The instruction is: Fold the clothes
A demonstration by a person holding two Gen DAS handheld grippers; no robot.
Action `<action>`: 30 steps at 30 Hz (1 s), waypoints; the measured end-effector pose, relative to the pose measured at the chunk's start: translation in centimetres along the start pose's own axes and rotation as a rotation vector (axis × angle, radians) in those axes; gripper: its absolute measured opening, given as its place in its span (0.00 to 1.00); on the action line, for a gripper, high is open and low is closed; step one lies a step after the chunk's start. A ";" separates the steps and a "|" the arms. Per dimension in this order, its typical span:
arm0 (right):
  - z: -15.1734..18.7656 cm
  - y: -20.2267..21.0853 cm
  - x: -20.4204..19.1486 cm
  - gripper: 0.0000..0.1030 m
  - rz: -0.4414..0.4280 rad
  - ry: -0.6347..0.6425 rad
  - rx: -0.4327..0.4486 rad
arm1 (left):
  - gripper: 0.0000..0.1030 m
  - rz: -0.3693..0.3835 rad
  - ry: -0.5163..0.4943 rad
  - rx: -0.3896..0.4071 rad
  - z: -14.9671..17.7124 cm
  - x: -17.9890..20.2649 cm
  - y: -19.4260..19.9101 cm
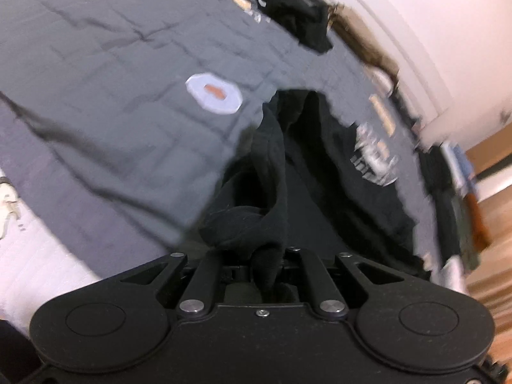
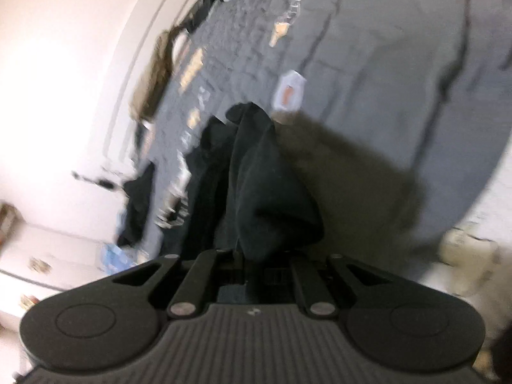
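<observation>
Black garment pinched in both my grippers, hanging over the grey bedspread.

My left gripper is nearly closed on a bunched fold of it, and my right gripper is clamped just as tight on another fold; the cloth drapes away from both. Beyond it the bedspread lies broad and bare around a pale patch. Other dark clothes crowd the far edge by the white wall; wooden floor shows past the bed's side.

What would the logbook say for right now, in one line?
step: lifting garment | left gripper: shut on black garment | right gripper: shut on black garment | under: grey bedspread
</observation>
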State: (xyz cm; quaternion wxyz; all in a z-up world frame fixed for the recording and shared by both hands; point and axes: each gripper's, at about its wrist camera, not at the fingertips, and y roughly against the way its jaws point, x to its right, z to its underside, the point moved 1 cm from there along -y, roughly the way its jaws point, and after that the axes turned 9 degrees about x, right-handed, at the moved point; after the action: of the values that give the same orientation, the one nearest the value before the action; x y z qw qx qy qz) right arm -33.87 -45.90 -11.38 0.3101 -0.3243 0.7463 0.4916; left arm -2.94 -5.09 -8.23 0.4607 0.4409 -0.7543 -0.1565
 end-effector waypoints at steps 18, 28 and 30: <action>-1.9 5.1 -3.9 0.44 0.081 0.424 0.246 | 0.63 -0.074 -0.333 0.323 -1.5 4.2 5.6; -5.2 -2.7 -6.7 0.47 0.103 0.560 0.133 | 0.63 -0.126 -0.437 0.229 -5.9 4.0 -0.8; -6.0 -4.0 -6.4 0.47 0.065 0.480 0.092 | 0.63 -0.024 -0.351 0.222 -6.5 3.7 -0.6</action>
State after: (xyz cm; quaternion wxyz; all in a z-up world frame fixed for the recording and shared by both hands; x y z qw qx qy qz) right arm -27.72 -51.62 -6.57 0.1224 -0.3931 0.8303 0.3756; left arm 2.11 -7.27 -3.08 0.2688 0.4641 -0.8302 -0.1523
